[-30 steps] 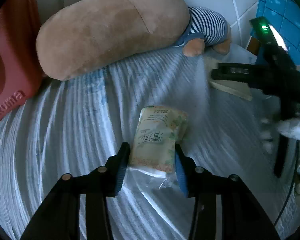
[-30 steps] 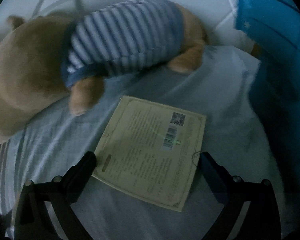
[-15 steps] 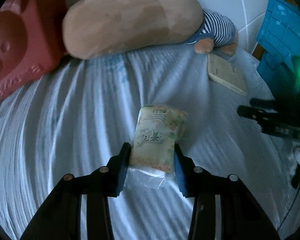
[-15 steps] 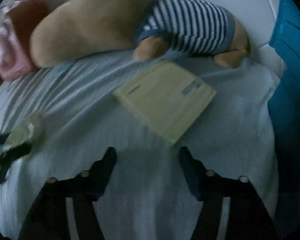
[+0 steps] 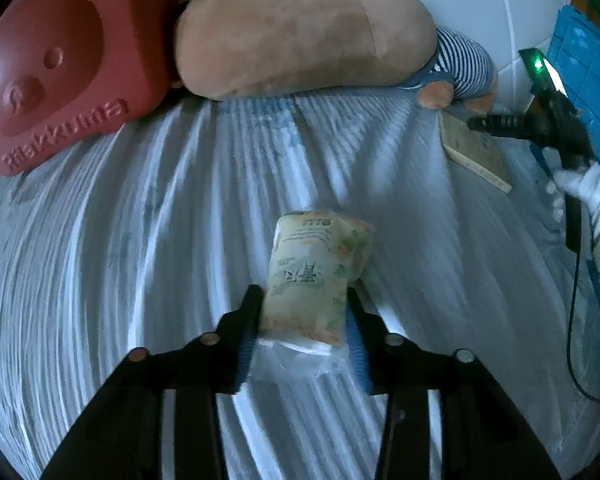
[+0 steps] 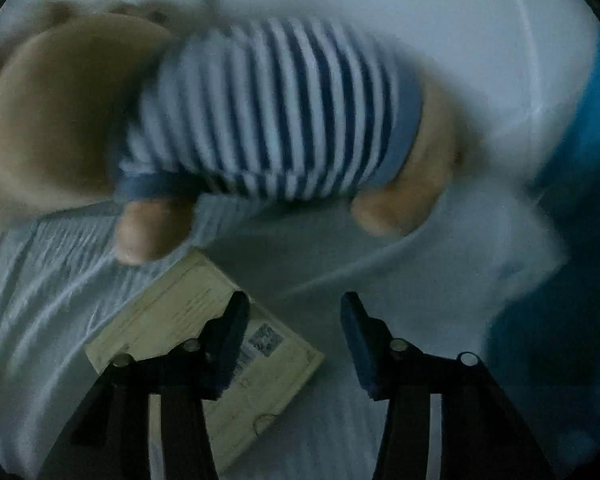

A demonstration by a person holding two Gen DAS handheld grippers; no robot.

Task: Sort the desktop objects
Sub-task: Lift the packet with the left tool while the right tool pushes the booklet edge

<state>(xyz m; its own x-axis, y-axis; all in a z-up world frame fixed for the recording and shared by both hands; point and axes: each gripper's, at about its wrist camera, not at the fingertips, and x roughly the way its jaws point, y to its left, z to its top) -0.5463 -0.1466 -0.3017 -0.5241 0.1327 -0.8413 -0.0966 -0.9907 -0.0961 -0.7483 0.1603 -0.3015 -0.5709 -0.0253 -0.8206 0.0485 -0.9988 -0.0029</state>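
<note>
Sheet: a pale, rippled sheet (image 5: 148,248) covered the whole surface and everything lay on it; it ran from the near edge to the far wall
Plush toy: a big tan plush toy (image 5: 300,32) lay on its side along the far edge; its blue-and-white striped shirt was at the right end, and one paw came down just beside the far corner of the booklet
Red cushion: a red cushion (image 5: 56,64) with a bear face and raised lettering leaned at the far left, touching the plush toy's left end
Blue crate: a blue crate (image 5: 588,76) stood at the far right, past the edge of the sheet
Booklet: a pale yellow booklet (image 6: 204,344) with printed text and a square code lay flat at the right, near the striped shirt; well apart from the packet
Packet: a pale green-and-yellow printed packet (image 5: 312,276) sat in the middle of the sheet, its clear plastic tail pointing to the near side
Left gripper: the left gripper (image 5: 304,312) was clamped on the near end of the packet; a finger pressed each long side
Right gripper: the right gripper (image 6: 294,320) stood with fingers apart and nothing between them; its left finger hung over the booklet's right part, its right finger over bare sheet; the view was blurred
</note>
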